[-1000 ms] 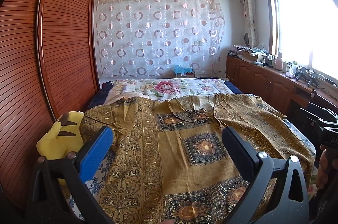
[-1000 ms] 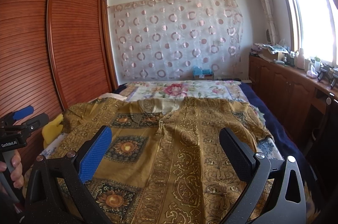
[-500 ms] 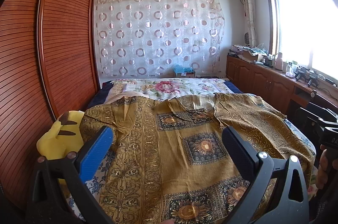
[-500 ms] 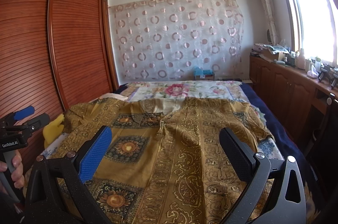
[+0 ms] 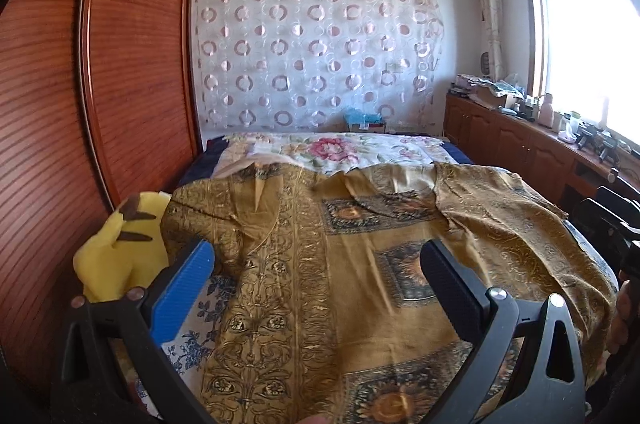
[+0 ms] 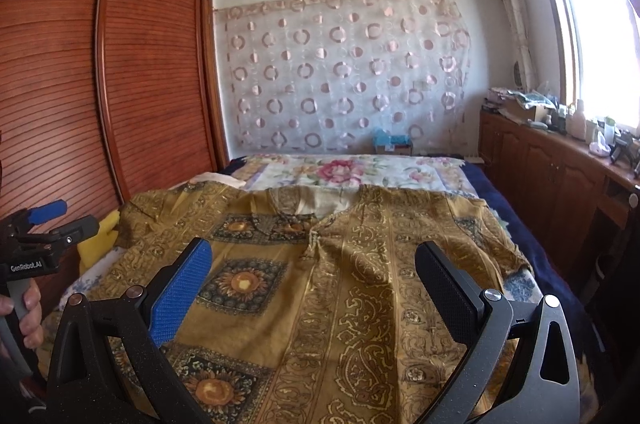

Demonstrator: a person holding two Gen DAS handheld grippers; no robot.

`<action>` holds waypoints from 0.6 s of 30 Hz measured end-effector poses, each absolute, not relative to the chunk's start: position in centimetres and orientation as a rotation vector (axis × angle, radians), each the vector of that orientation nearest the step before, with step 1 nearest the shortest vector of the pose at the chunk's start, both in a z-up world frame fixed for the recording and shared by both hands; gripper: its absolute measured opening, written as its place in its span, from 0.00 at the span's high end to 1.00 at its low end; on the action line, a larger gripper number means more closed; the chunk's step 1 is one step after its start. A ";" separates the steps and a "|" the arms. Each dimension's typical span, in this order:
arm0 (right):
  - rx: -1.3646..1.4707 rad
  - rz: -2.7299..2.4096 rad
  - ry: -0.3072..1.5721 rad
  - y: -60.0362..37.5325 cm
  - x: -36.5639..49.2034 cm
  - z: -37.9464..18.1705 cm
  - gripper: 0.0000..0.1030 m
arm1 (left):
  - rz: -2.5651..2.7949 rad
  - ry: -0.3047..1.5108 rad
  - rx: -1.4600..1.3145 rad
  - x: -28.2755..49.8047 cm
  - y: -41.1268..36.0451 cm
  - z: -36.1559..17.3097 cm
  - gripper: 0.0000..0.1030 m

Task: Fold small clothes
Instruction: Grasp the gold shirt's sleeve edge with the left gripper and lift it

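The golden patterned garment (image 5: 340, 264) is being shown spread flat across a bed (image 5: 336, 148) beside a wooden wardrobe (image 5: 132, 64), under the wide-open, empty left gripper (image 5: 316, 280). From the right wrist, the right gripper (image 6: 312, 284) is likewise being held wide open and empty above it.

The bed (image 6: 496, 220) runs from near me to the far curtained wall, a dark blue cover showing along its right edge. A white floral sheet (image 6: 344, 172) covers the far half. On the near half a gold patterned shirt (image 6: 320, 288) lies spread flat, collar toward the far end, sleeves out to both sides. A yellow plush (image 5: 120, 256) sits at the left edge, just beside the shirt's sleeve.
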State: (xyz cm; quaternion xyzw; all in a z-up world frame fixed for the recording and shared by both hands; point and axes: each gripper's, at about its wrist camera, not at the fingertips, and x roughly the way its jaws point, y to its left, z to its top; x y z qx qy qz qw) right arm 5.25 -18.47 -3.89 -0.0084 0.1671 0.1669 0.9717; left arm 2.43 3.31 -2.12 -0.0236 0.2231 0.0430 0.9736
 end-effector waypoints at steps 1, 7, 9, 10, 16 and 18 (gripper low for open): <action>-0.023 0.338 0.335 -18.3 5.5 -4.0 0.00 | 0.094 0.458 -0.048 2.7 3.8 -2.4 0.00; -0.064 0.351 0.343 -16.4 7.9 -5.0 0.00 | 0.119 0.491 -0.061 3.9 6.3 -3.6 0.00; -0.056 0.378 0.372 -16.4 8.5 -5.7 0.00 | 0.134 0.495 -0.071 4.1 7.5 -3.9 0.00; -0.051 0.394 0.390 -16.5 9.0 -6.0 0.00 | 0.143 0.501 -0.075 4.3 8.3 -4.2 0.00; -0.065 0.472 0.483 -14.9 10.6 -8.4 0.00 | 0.153 0.532 -0.106 4.8 12.4 -5.2 0.00; -0.063 0.495 0.516 -14.2 11.0 -9.2 0.00 | 0.156 0.551 -0.107 5.3 13.9 -5.6 0.00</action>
